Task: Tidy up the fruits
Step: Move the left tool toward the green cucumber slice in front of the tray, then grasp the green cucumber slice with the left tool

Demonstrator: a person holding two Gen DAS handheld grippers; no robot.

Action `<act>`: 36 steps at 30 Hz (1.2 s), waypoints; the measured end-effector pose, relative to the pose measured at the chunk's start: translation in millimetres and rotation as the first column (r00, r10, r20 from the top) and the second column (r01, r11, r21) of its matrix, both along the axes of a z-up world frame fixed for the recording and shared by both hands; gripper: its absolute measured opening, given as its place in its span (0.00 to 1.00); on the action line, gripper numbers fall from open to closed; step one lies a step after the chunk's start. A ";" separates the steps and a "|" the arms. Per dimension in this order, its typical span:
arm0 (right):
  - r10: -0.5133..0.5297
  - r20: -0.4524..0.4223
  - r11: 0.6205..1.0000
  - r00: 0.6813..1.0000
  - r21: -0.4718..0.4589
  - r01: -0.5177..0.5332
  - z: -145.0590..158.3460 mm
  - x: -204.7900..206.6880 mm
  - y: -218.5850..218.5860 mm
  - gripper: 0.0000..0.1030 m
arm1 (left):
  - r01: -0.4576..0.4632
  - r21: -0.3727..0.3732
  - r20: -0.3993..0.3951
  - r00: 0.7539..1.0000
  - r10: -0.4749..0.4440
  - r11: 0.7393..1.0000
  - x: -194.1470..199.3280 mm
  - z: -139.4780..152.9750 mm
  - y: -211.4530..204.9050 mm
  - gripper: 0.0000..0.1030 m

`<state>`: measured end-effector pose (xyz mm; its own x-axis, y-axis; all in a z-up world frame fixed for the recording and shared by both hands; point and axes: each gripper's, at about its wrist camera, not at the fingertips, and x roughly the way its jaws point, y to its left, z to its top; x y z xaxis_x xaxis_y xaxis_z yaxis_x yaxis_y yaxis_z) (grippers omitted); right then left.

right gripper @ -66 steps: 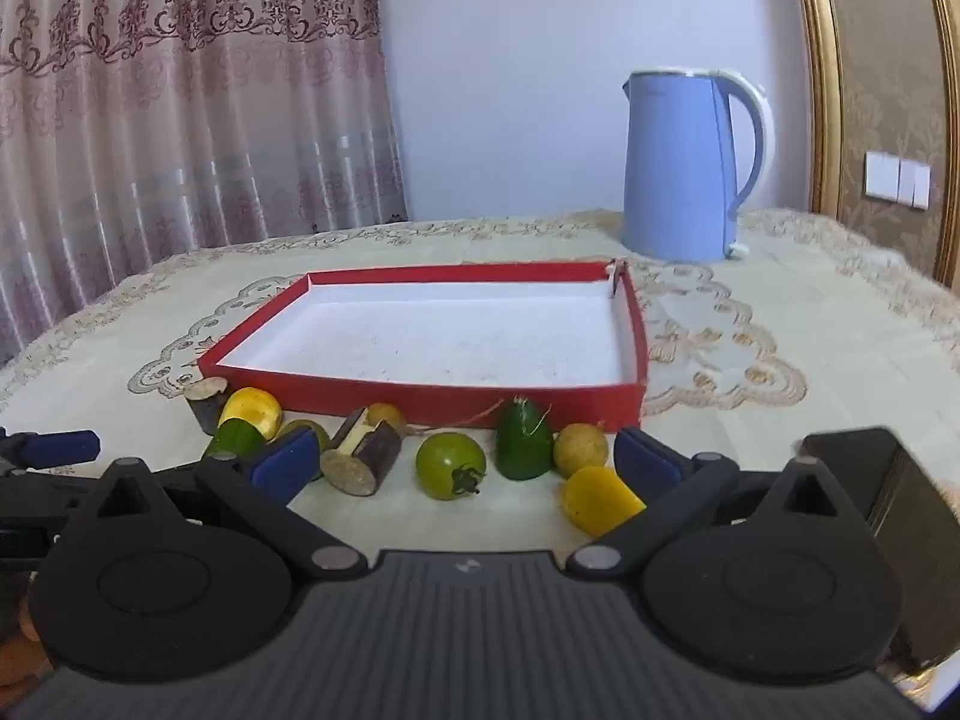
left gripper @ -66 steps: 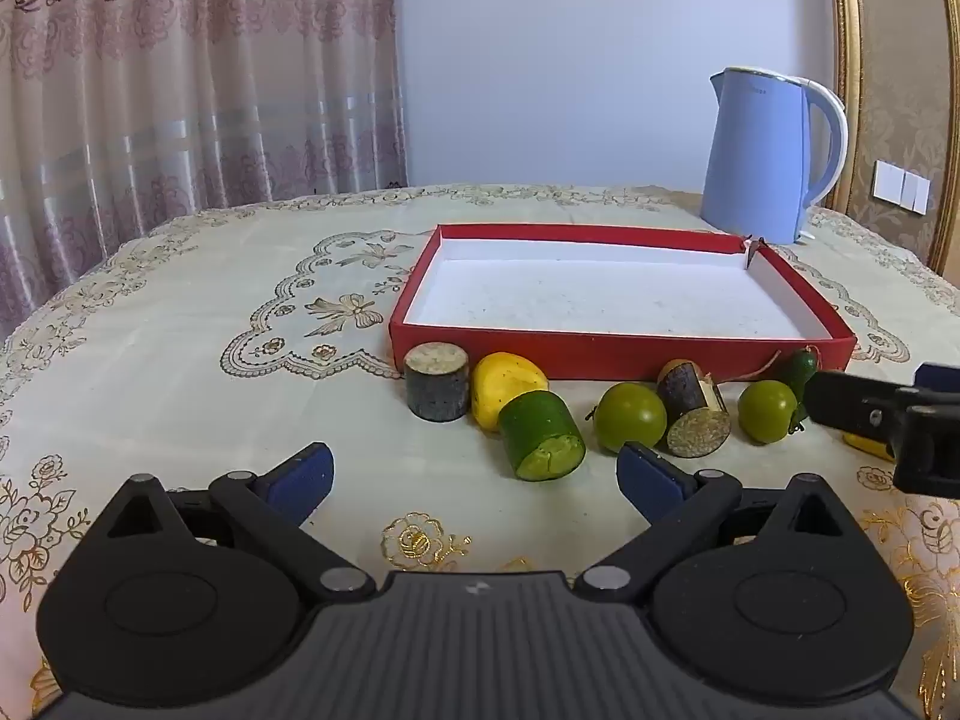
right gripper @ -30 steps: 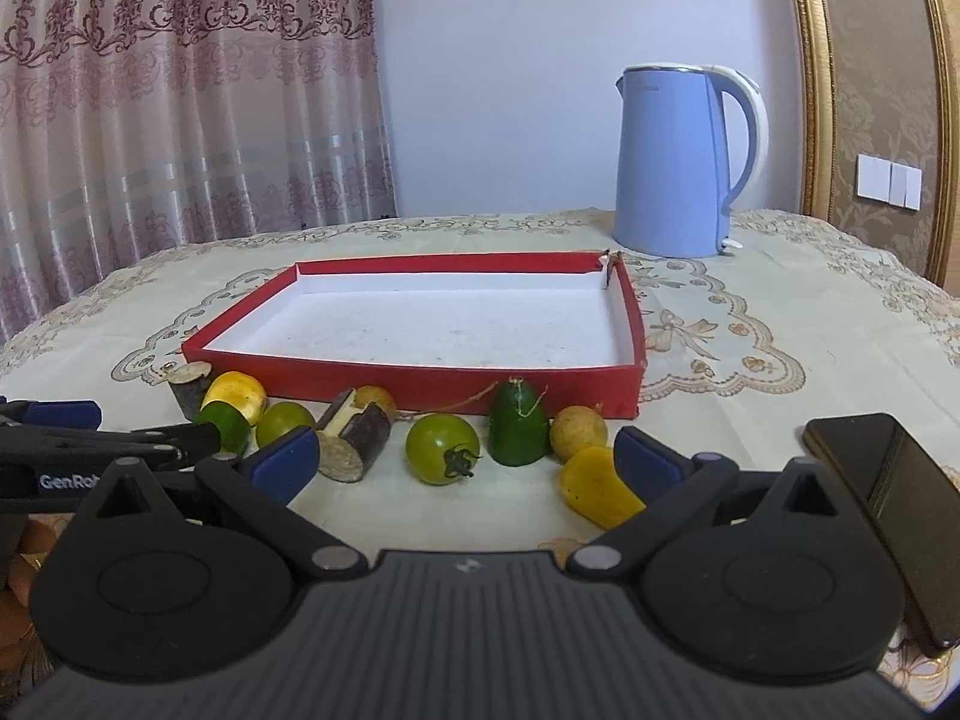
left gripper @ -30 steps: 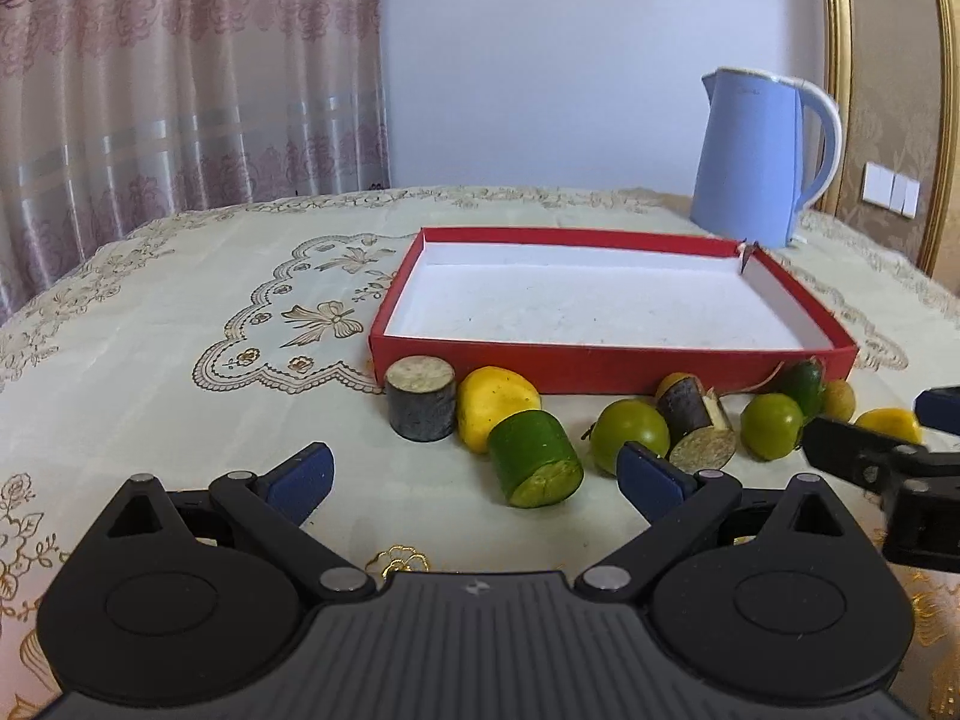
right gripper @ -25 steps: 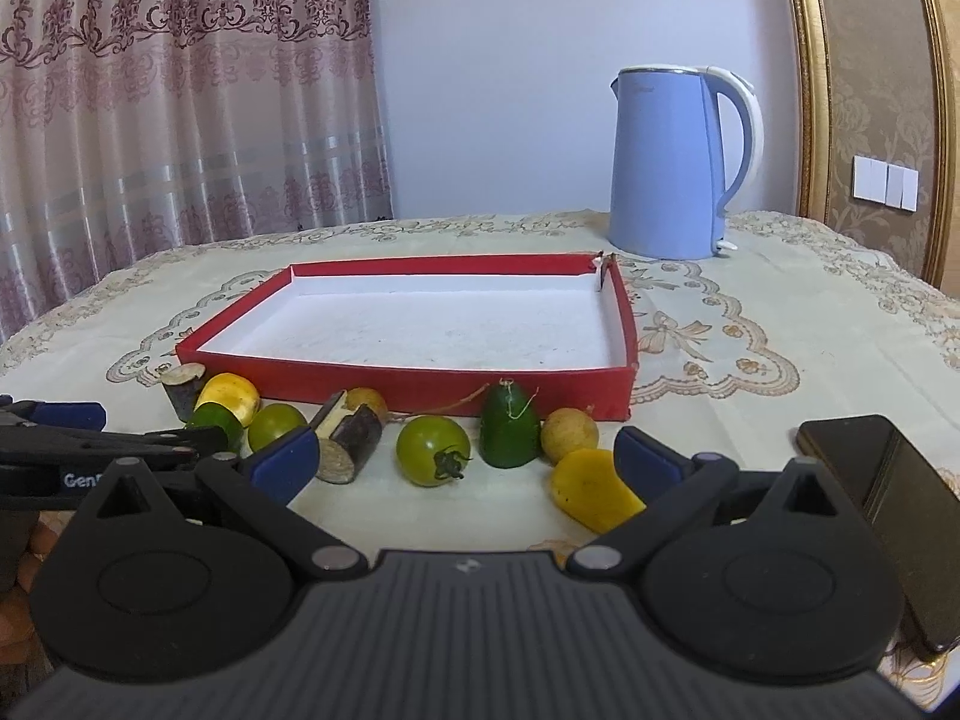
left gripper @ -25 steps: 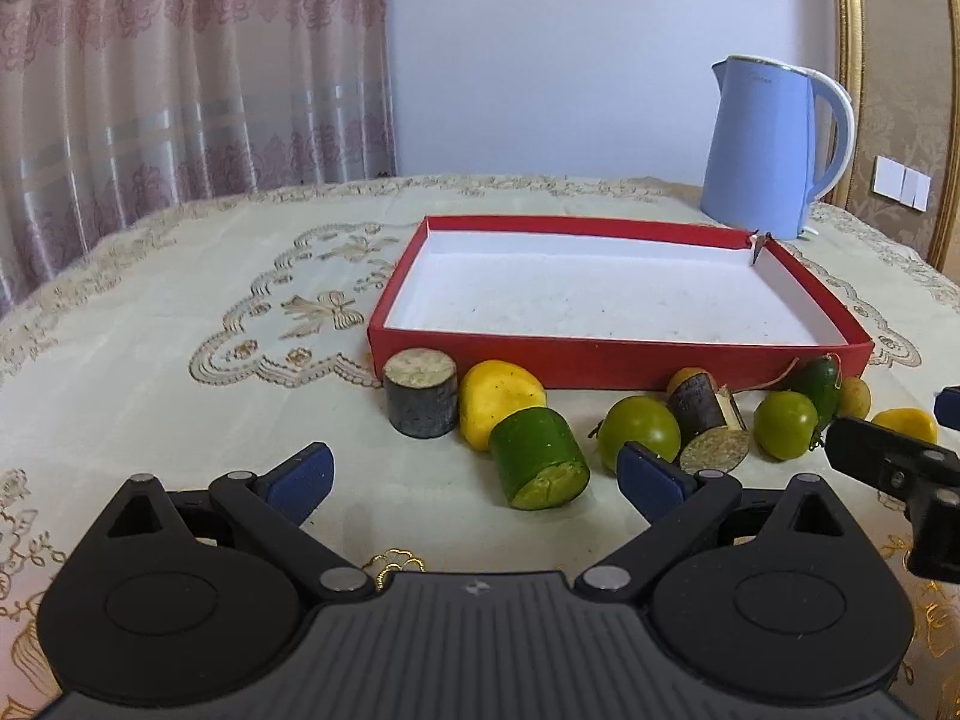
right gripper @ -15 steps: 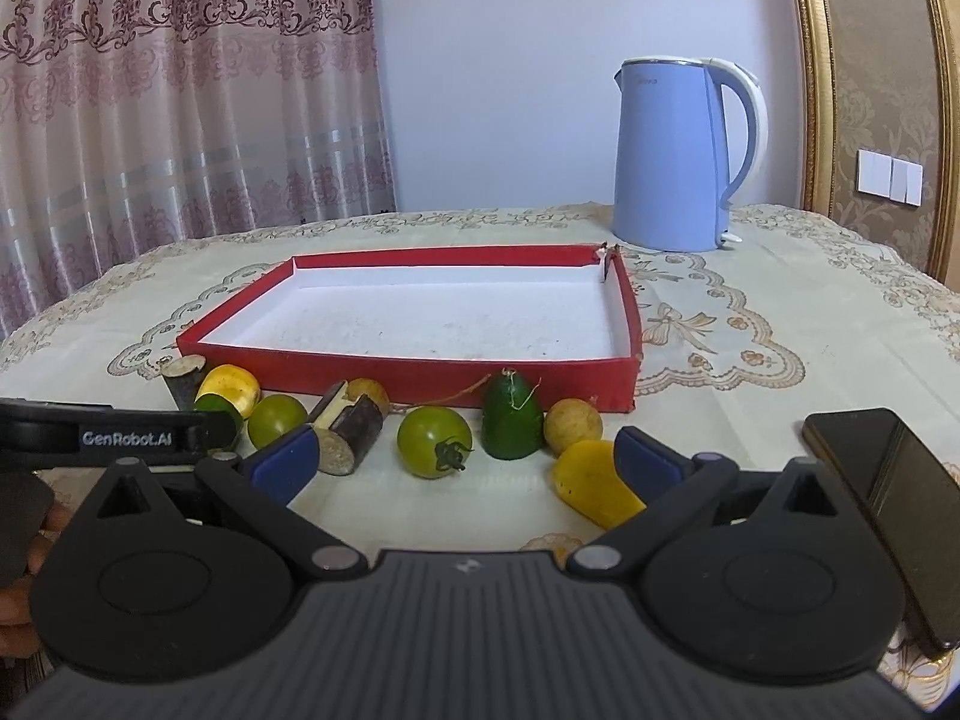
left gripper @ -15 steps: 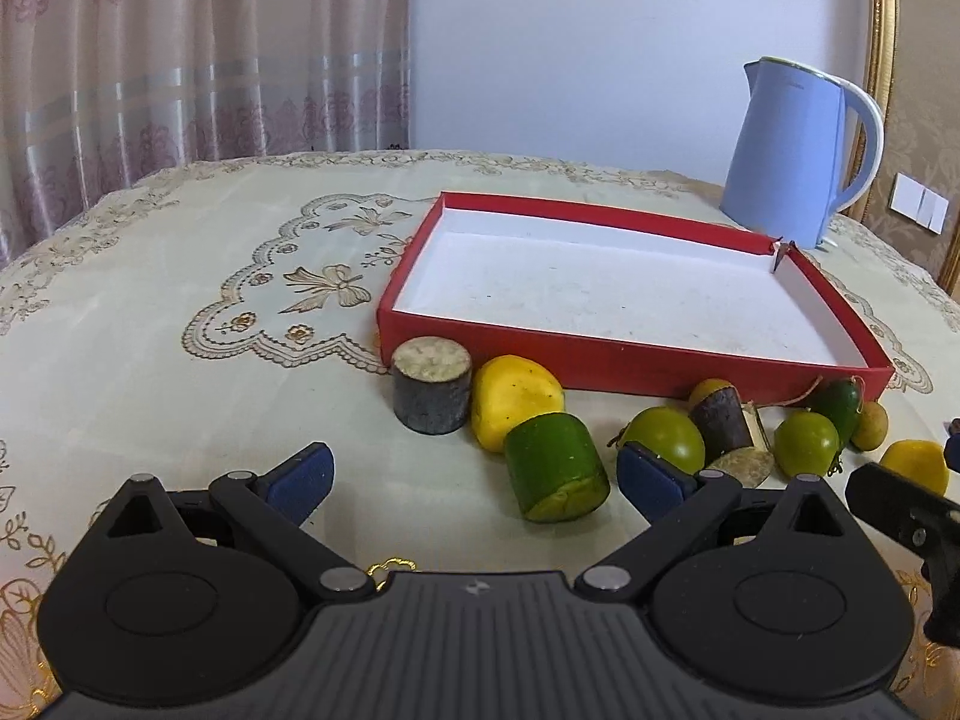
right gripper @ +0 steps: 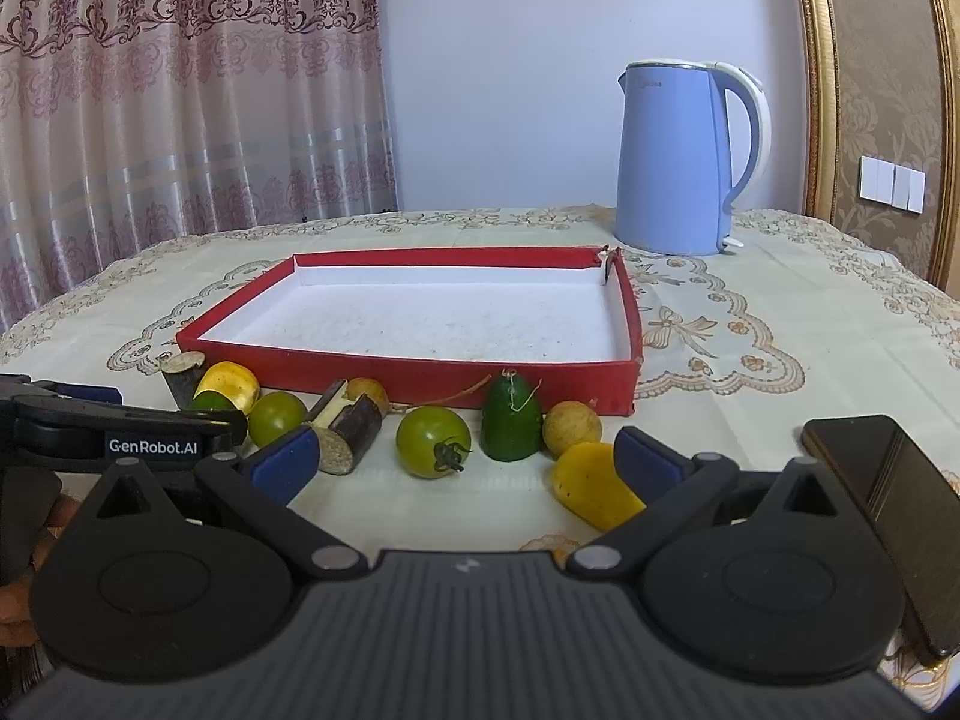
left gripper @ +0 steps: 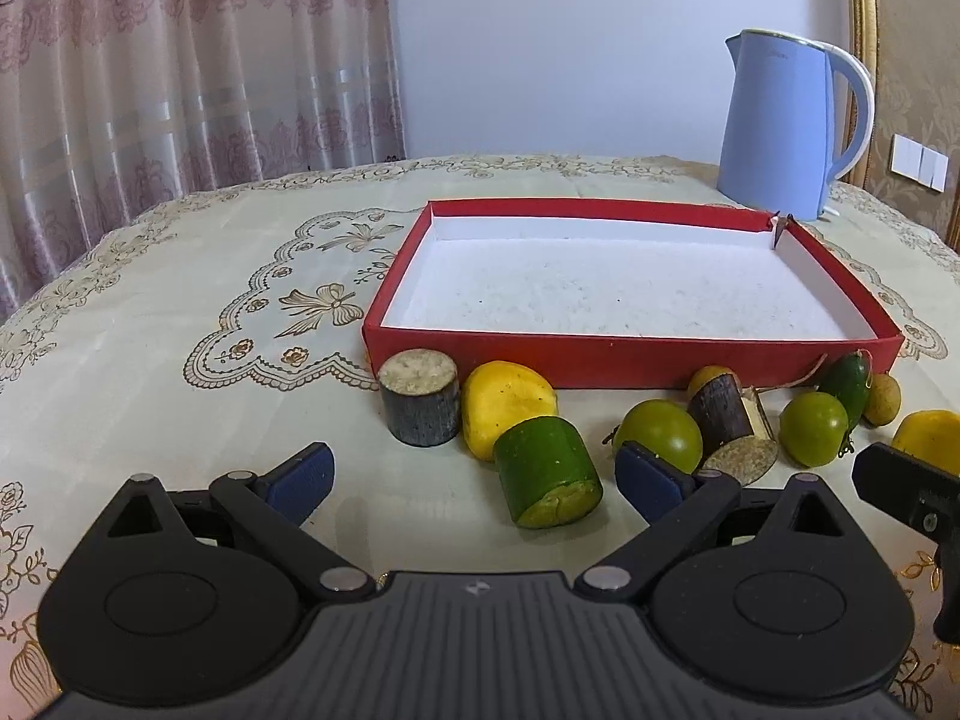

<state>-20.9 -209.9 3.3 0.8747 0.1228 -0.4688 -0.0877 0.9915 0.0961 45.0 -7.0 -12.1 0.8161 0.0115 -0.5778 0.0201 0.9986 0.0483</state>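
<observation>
Both hand-held grippers, left [left gripper: 474, 480] and right [right gripper: 465, 459], gape wide and empty before the fruits [left gripper: 546, 471] crowded outside the tray [left gripper: 630, 354], so closing on one likely nudges neighbours rolling.

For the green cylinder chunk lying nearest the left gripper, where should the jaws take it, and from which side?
Grip the green cylinder chunk across its curved skin, mid-length, coming straight in from the near side with the left gripper. It lies on its side, cut face toward the camera. The open jaws look wide enough to straddle it. The yellow piece touching behind probably limits how deep to go.
</observation>
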 end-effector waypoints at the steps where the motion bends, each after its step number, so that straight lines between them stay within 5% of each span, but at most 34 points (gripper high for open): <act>1: 0.000 0.001 1.000 1.000 0.000 0.000 0.4 -0.1 -0.3 1.00 | -0.004 0.002 -0.003 1.000 0.004 1.000 0.2 -0.1 -0.2 0.98; 26: 0.000 0.019 1.000 1.000 -0.025 0.001 1.8 -1.1 -0.6 1.00 | -0.052 0.061 -0.012 0.999 0.053 0.997 9.5 -4.5 -9.8 0.96; 36: 0.000 0.025 0.999 1.000 -0.035 0.001 1.6 -1.9 0.0 1.00 | -0.011 0.041 -0.032 0.999 0.013 0.999 7.9 -5.2 -17.8 0.64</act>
